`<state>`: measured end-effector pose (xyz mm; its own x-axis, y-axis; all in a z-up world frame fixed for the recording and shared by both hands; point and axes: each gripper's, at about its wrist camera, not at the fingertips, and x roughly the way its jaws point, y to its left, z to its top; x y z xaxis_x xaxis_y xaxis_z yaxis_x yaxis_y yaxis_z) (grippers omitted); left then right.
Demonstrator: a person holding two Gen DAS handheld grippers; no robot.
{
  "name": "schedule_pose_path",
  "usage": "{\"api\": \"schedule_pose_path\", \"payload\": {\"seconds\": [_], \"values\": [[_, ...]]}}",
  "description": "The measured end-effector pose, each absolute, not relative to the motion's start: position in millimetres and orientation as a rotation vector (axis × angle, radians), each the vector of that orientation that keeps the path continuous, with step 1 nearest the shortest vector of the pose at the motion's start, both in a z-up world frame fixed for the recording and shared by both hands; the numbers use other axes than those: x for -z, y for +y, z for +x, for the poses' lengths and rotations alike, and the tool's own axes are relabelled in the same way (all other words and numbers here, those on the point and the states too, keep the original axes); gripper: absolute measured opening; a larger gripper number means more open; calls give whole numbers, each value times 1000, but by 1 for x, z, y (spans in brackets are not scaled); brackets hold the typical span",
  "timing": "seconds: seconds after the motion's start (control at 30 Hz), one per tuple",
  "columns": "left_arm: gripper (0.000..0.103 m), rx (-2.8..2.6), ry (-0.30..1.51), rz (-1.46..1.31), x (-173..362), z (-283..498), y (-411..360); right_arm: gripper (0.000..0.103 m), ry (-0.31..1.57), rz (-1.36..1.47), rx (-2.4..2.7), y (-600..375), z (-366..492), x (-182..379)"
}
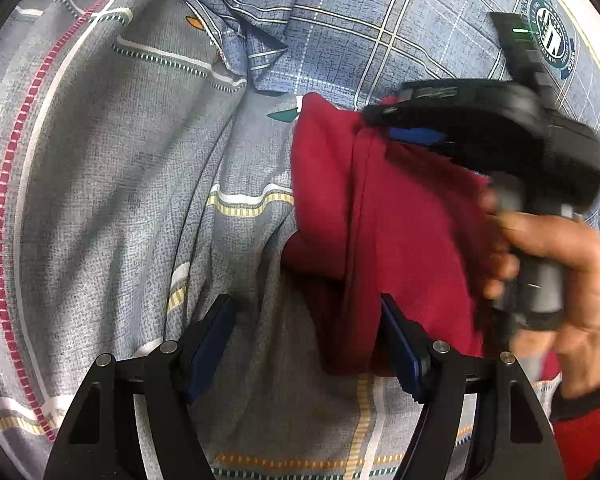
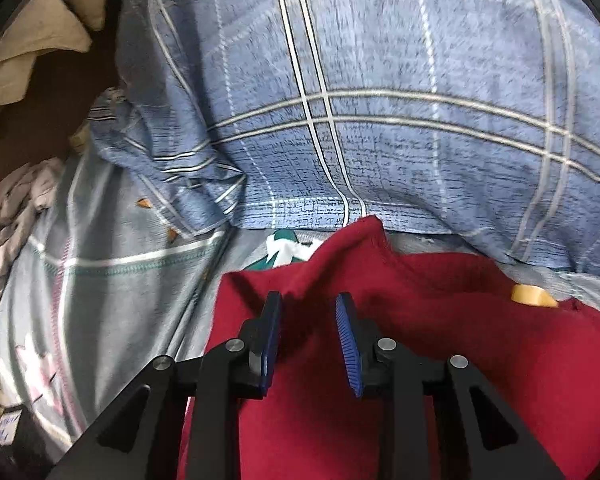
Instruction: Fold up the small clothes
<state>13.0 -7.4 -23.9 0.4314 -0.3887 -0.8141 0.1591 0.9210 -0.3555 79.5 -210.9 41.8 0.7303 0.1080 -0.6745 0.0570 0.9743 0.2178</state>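
Right wrist view shows my right fingers (image 2: 308,312) partly open over the red garment (image 2: 420,360), gripping nothing, while my left fingers (image 1: 308,324) gape wide beside its near-left edge.

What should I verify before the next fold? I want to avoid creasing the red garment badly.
1. Dark red knit garment lying on the grey patterned bedsheet: ok.
2. Garment flat: not ok, a ridge runs down it.
3. Left claw free: ok, open, one finger at the garment's lower edge.
4. Right claw gripping cloth: not ok, pads apart above a raised fold.
5. Blue checked pillow clear of garment: cannot tell.
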Motion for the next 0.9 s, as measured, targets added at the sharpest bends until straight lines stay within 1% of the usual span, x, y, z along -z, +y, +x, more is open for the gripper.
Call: {"api": "schedule_pose_path", "payload": {"seconds": [0.07,0.13,0.2,0.23,0.3,0.33,0.37,0.43,0.5,0.53,0.6,0.63,0.67,0.7,0.77,0.9], "values": [[72,352,1077,-250,24,15,-5,30,781,217,-23,-206,93,-33],[70,363,1083,-280,23,16,-1,31,856,186,-16,-202,109,-17],[70,370,1088,-315,24,17,4,38,850,181,-25,-200,107,-26],[70,371,1090,-332,25,18,7,47,860,205,-42,-200,104,-30],[70,369,1090,-332,24,18,7,58,842,266,-76,-202,92,-41],[70,369,1088,-324,24,17,6,77,829,255,-84,-198,88,-44],[70,370,1086,-312,24,16,5,88,827,227,-91,-192,87,-45],[70,371,1081,-296,24,15,3,88,857,165,-89,-179,92,-40],[70,370,1081,-299,24,16,4,88,929,98,-79,-162,104,-24],[70,370,1080,-309,24,17,4,86,937,43,-38,-155,109,-17],[71,375,1075,-328,24,18,5,71,907,-32,4,-146,106,-15],[72,388,1070,-331,22,19,4,51,889,-44,7,-147,101,-20],[74,402,1064,-330,21,20,2,33,880,-27,-13,-149,98,-22],[74,426,1055,-326,19,20,-2,27,863,33,-67,-159,88,-29],[74,459,1035,-309,14,22,-9,20,824,120,-105,-175,71,-41],[74,505,999,-312,12,29,-18,18,763,236,-166,-205,39,-60]]}}
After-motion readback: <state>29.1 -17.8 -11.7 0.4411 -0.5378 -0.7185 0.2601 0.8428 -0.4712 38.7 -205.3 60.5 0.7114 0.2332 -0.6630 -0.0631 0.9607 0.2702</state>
